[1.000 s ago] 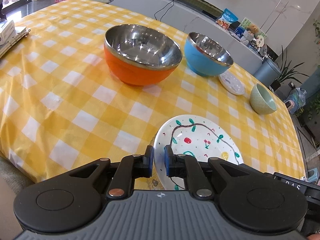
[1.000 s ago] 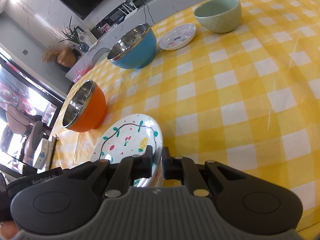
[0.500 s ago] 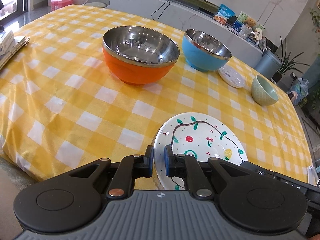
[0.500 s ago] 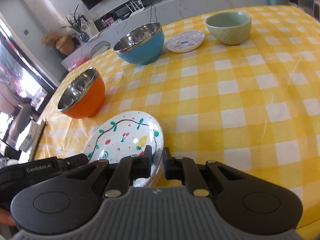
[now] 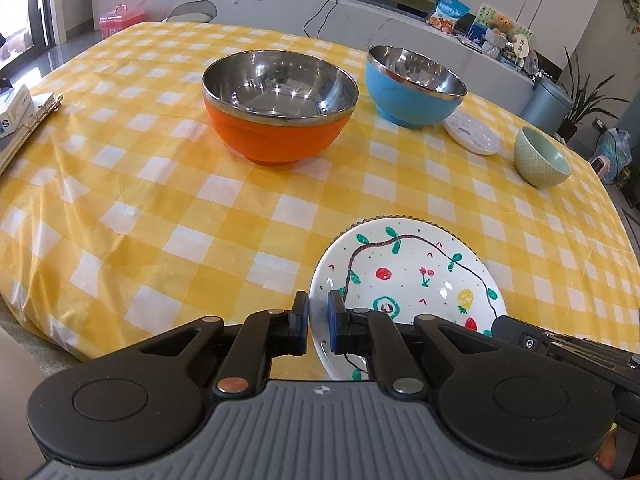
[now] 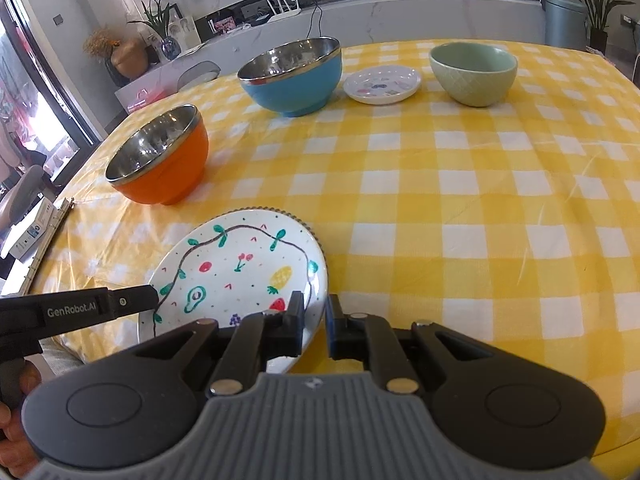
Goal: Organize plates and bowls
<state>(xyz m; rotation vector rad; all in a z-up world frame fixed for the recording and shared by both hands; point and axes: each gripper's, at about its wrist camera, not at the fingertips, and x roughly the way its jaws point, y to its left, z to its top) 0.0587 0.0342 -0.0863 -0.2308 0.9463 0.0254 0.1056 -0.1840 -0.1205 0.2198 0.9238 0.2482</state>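
A white plate painted with fruit and vines (image 5: 408, 276) (image 6: 240, 268) is held between both grippers, slightly above the yellow checked tablecloth (image 5: 160, 200). My left gripper (image 5: 318, 322) is shut on its left rim. My right gripper (image 6: 316, 322) is shut on its right rim. Farther back stand an orange steel bowl (image 5: 278, 120) (image 6: 160, 164), a blue steel bowl (image 5: 414, 88) (image 6: 294, 76), a small white saucer (image 5: 472, 132) (image 6: 382, 84) and a green ceramic bowl (image 5: 542, 158) (image 6: 474, 72).
A binder with a box on it (image 5: 20, 120) lies at the table's left edge. A white counter with snacks, a router and toys (image 5: 360, 0) runs behind the table. A grey bin (image 5: 546, 100) and a plant stand at the right.
Both grippers, still shut on the plate, have risen and tilted back, so the bowls now appear farther off and more of the room shows. The bowls have not moved.
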